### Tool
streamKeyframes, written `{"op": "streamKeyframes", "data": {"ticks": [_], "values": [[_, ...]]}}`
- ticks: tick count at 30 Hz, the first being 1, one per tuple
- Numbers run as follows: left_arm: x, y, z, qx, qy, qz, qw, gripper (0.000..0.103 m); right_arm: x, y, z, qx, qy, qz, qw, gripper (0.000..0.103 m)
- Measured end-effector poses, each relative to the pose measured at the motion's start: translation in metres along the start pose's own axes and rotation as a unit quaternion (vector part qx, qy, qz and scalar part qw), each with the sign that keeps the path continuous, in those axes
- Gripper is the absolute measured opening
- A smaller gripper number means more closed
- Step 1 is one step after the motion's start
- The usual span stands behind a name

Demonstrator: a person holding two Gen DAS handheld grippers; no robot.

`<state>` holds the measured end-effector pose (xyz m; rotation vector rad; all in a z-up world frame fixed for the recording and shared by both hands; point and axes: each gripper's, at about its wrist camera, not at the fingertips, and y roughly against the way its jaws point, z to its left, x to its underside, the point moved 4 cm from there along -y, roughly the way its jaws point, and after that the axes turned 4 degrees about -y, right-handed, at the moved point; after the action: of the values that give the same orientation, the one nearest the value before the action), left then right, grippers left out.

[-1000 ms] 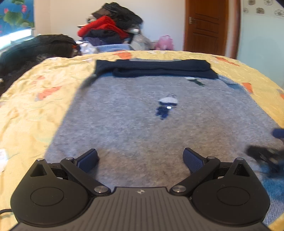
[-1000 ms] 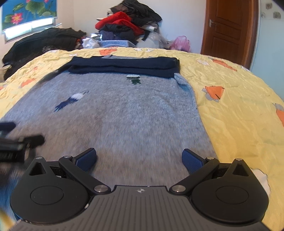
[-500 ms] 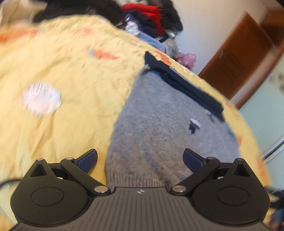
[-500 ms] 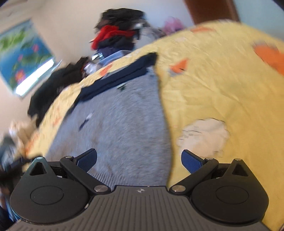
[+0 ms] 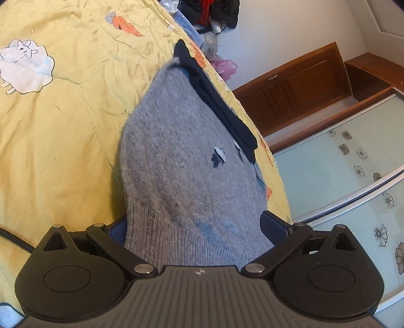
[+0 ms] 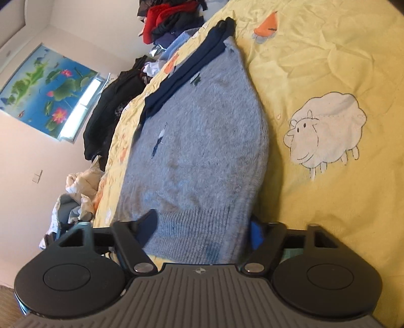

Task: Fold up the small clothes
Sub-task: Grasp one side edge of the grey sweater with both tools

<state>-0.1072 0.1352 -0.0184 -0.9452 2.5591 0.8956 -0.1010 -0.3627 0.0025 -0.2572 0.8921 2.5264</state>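
A grey knit sweater (image 5: 181,156) lies flat on the yellow bedspread (image 5: 63,126), with a navy folded part (image 5: 219,106) across its far end. My left gripper (image 5: 194,224) is rolled on its side at the sweater's near left corner. Its jaws stand wide and the ribbed hem lies between them. In the right wrist view the sweater (image 6: 202,131) reaches down to my right gripper (image 6: 202,229) at the near right corner. Its jaws are closing around the hem, one finger (image 6: 149,224) on top of the cloth and the other at its edge, with a gap left.
A heap of red and dark clothes (image 6: 171,17) sits beyond the bed's far end. A black garment (image 6: 111,101) and a pale bundle (image 6: 75,196) lie off the left side. A wooden door (image 5: 298,85) and a glass wardrobe front (image 5: 341,176) stand to the right.
Both grippers have moved apart from the sweater's middle to its near corners and rolled onto their sides. The hem now lies between both pairs of jaws, and the right jaws have narrowed.
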Motion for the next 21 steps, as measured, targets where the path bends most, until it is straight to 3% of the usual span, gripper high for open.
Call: {"op": "streamKeyframes", "data": {"ticks": [4,6,8,11,12,14,17,21], "values": [[0.000,0.003,0.004,-0.007,0.006,0.002,1.0000,0.086,-0.001,0.001,-0.003,-0.004,-0.008,0.000,1.000,0.066],[0.002,0.004,0.009,-0.019,0.006,0.012,0.9997,0.050,-0.002,0.002,-0.006,-0.006,-0.013,-0.001,1.000,0.062],[0.005,0.001,0.014,-0.033,0.010,0.024,0.9991,0.035,-0.002,0.004,-0.012,-0.008,-0.019,-0.003,1.000,0.057],[0.005,0.004,0.018,-0.034,0.014,0.022,0.9991,0.033,-0.002,0.006,-0.017,-0.009,-0.024,-0.005,1.000,0.050],[0.006,0.005,0.017,-0.038,0.012,0.022,0.9990,0.026,-0.002,0.006,-0.018,-0.006,-0.023,-0.007,1.000,0.047],[0.007,0.006,0.015,-0.039,0.006,0.026,0.9989,0.012,0.000,0.005,-0.019,0.003,-0.015,-0.004,1.000,0.015],[0.004,0.010,0.007,-0.037,-0.013,0.022,0.9990,0.006,0.002,0.005,-0.016,-0.012,-0.008,-0.013,1.000,0.015],[-0.012,0.019,-0.014,-0.038,-0.048,0.010,0.9981,0.005,-0.008,0.012,-0.003,-0.038,0.001,-0.026,0.999,0.015]]}}
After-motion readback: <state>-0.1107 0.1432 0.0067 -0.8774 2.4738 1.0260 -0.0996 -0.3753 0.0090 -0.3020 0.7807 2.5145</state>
